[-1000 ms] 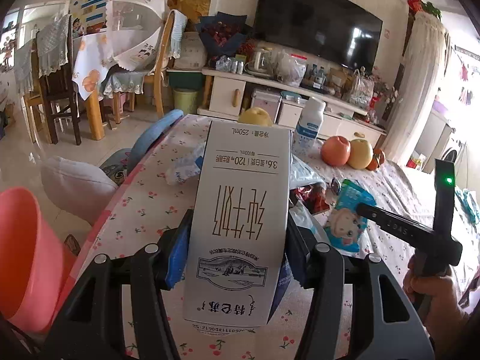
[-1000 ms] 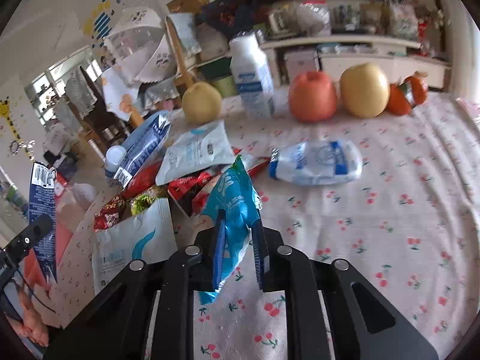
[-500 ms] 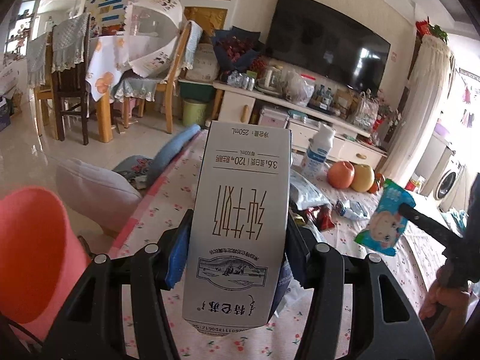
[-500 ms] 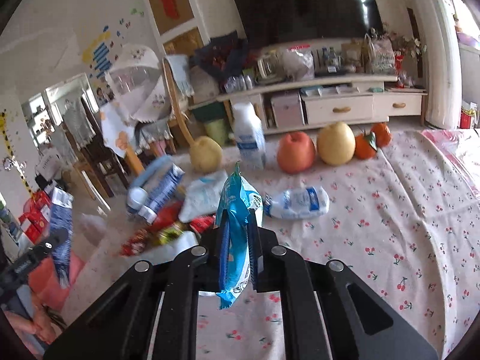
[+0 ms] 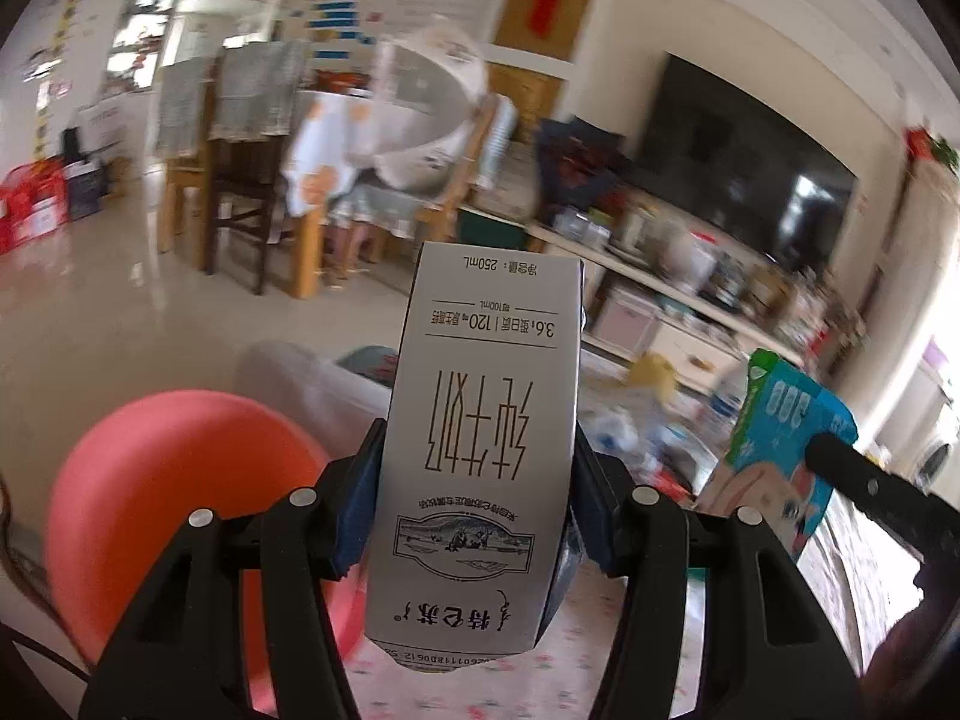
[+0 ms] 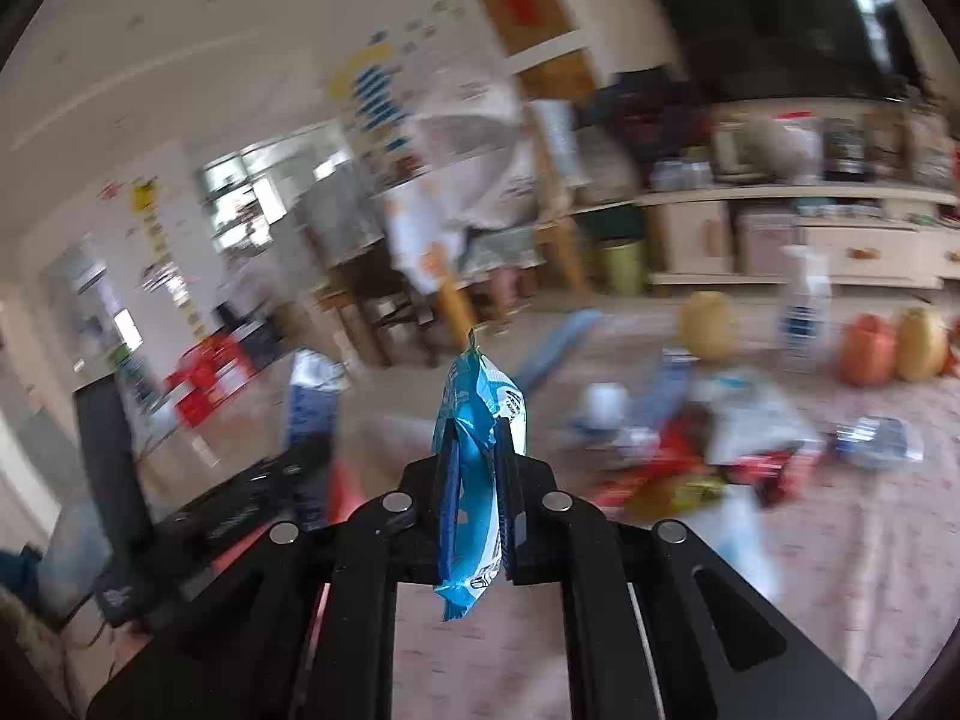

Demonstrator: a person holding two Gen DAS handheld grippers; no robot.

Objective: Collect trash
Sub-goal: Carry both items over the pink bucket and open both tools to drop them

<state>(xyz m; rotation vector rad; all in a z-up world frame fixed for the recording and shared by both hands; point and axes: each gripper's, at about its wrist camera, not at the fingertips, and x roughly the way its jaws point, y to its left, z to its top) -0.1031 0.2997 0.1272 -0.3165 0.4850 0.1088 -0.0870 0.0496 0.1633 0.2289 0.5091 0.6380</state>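
Grippers holding one carton, one wrapper.

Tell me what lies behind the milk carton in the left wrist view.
Behind the milk carton, the pink bin shows at its left and a blue snack wrapper at its right. The carton covers the tabletop directly behind it, so whatever lies there cannot be seen.

The milk carton looks like smooth, matt white card. The blue wrapper is thin, shiny plastic, all crinkled. Each gripper is matt black plastic with shiny round metal screws. The pink bin is smooth plastic. The surface wears a soft flowered cloth.
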